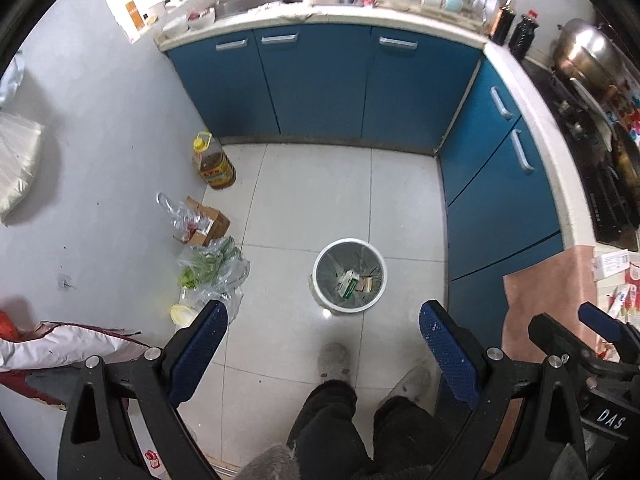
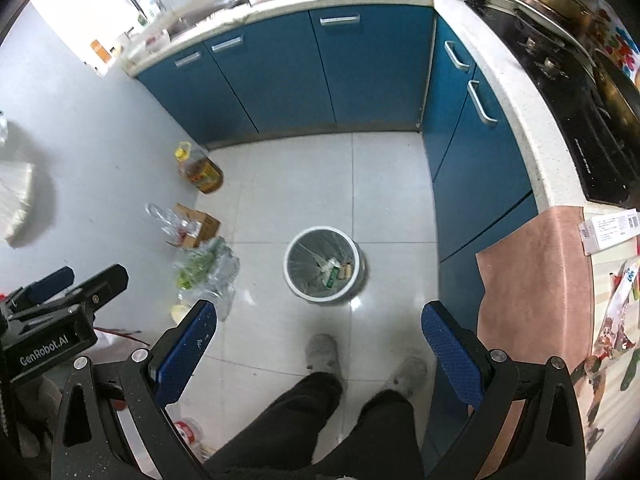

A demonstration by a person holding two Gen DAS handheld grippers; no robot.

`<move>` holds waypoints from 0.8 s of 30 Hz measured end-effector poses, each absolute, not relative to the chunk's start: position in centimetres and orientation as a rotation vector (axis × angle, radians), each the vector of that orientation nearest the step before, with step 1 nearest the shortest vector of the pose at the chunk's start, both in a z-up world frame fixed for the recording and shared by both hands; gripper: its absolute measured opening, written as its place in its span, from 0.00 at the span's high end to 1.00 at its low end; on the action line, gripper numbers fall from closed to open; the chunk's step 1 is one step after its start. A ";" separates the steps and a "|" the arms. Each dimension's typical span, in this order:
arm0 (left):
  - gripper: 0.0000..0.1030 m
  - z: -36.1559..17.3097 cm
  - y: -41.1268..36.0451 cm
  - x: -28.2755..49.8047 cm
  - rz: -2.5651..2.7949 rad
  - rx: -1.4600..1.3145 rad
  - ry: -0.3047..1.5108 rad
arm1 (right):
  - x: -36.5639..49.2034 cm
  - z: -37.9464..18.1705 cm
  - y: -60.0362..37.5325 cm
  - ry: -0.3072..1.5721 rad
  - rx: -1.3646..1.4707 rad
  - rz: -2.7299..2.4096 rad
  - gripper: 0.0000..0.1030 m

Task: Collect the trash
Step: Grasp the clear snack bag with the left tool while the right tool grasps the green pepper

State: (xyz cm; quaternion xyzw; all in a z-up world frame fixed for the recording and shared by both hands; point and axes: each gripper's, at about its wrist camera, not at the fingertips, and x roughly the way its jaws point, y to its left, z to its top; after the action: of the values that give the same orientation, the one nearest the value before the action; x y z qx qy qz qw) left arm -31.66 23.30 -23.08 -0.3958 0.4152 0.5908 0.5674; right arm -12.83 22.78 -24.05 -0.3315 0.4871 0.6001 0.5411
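A white round trash bin point(image 1: 350, 276) stands on the tiled floor and holds a green-and-white carton and other scraps; it also shows in the right wrist view point(image 2: 323, 266). My left gripper point(image 1: 323, 314) is open and empty, held high above the floor, nearer to me than the bin. My right gripper point(image 2: 319, 316) is open and empty at a similar height. By the left wall lie a brown cardboard box point(image 1: 208, 222), a clear plastic bag point(image 1: 172, 210) and a bag of greens point(image 1: 214, 266). The right gripper shows at the right edge of the left wrist view point(image 1: 560, 322).
Blue cabinets point(image 1: 320, 80) line the back and right. A yellow oil bottle point(image 1: 212, 160) stands in the floor corner. The person's feet point(image 1: 334, 362) are below the grippers. A counter with a pink cloth point(image 2: 536, 280) is at right. A white and red bag point(image 1: 60, 346) lies left.
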 end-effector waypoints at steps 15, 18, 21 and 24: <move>0.05 -21.9 24.3 0.9 0.951 -0.611 1.130 | 20.2 -24.1 10.6 1.327 -0.324 0.870 0.00; 0.05 -24.4 23.4 8.8 0.783 -0.616 1.198 | 27.2 -25.8 6.1 1.319 -0.285 0.708 0.02; 0.05 -28.0 21.9 15.6 0.637 -0.630 1.273 | 33.2 -28.2 1.9 1.331 -0.248 0.574 0.19; 0.06 -31.9 21.1 20.4 0.529 -0.672 1.357 | 37.3 -31.0 -1.1 1.381 -0.197 0.504 0.32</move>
State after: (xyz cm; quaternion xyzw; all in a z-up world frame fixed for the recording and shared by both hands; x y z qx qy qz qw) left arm 20.45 21.09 -31.93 -0.3010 0.6081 0.2369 0.6954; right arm 37.34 -1.15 -31.04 -0.0898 0.6290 0.2297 0.7372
